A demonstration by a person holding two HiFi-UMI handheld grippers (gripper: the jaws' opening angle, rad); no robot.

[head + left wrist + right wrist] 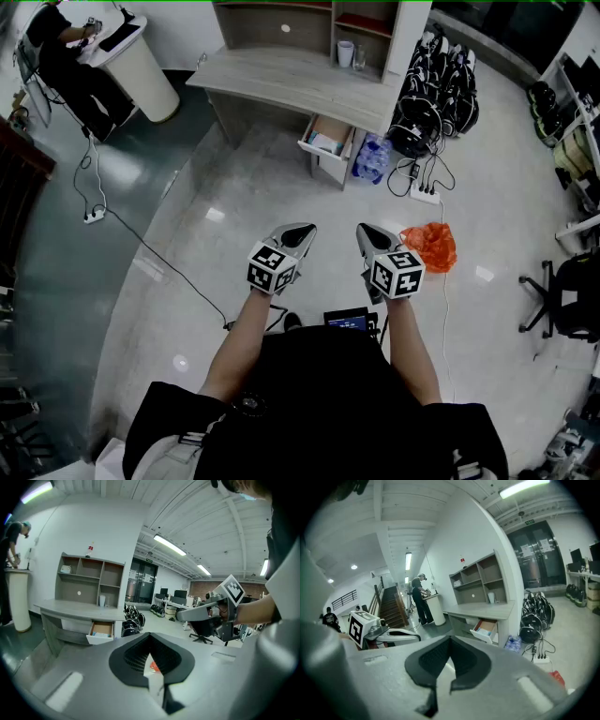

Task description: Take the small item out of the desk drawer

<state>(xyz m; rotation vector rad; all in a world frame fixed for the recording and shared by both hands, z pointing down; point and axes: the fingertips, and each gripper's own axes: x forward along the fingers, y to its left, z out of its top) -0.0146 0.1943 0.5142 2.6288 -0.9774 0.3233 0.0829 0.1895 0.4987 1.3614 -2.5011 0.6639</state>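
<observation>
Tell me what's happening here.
A person stands on the open floor, short of the desk, holding the left gripper and the right gripper out in front. Both are shut and empty. The desk's drawer is already pulled open with items inside, and nothing has been taken out yet.

- Your drawer stands pulled open under the right end of the desk; it has a white front and a brown inside.
- In it you see a pale blue-and-white item lying flat near the front edge, too small to identify.
</observation>
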